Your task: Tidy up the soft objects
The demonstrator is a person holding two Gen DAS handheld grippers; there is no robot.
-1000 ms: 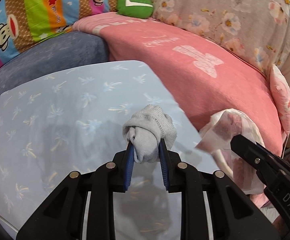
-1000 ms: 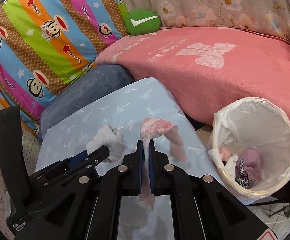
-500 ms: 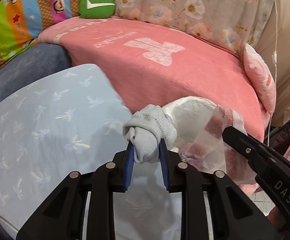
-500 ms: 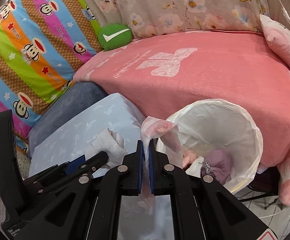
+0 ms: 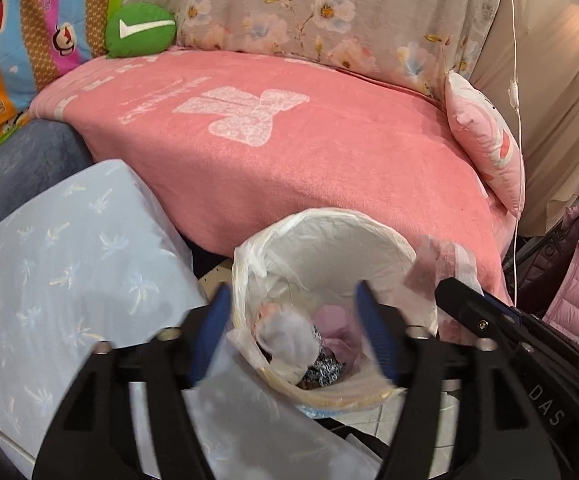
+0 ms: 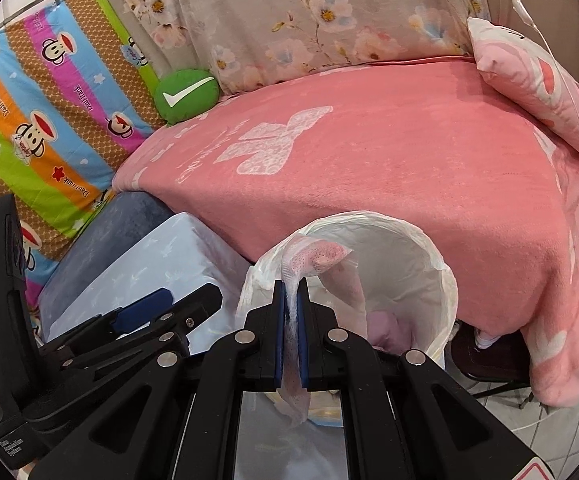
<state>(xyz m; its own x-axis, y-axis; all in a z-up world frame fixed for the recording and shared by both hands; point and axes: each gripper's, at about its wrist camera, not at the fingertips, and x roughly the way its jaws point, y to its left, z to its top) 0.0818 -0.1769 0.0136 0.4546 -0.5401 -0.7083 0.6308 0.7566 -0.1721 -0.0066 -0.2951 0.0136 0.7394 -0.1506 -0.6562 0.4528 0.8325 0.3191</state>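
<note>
1. Grey sock bundle (image 5: 287, 338): a pale, motion-blurred ball inside the lined basket (image 5: 369, 240), lying on the clothes at the bottom and apart from both blue pads.
2. Pink mesh cloth (image 6: 315, 258): a thin pink and white piece that arches over the near rim of the basket, one end draping into its mouth, the other hanging below the fingers.
3. Left gripper (image 5: 293, 332): jaws spread wide apart, nothing between them, poised directly above the basket mouth; the blue pads (image 5: 211, 324) are blurred.
4. Right gripper (image 6: 290, 334): jaws drawn together and clamped on the pink mesh cloth, at the near edge of the basket and to the right of the left gripper.
5. Basket contents: a lilac garment (image 5: 339, 326) and a dark patterned piece (image 5: 325, 368) rest at the bottom, beside the sock bundle.
6. Pale blue sheet (image 5: 69, 264): a palm-printed surface just left of the basket.
7. Pink blanket (image 5: 289, 140): spread behind the basket, with a white printed motif.
8. Green cushion (image 5: 140, 30): bears a white tick, far behind the basket at the blanket's left rear corner.
9. Pink pillow (image 5: 489, 136): stands behind the basket to the right, on the blanket's edge.
</note>
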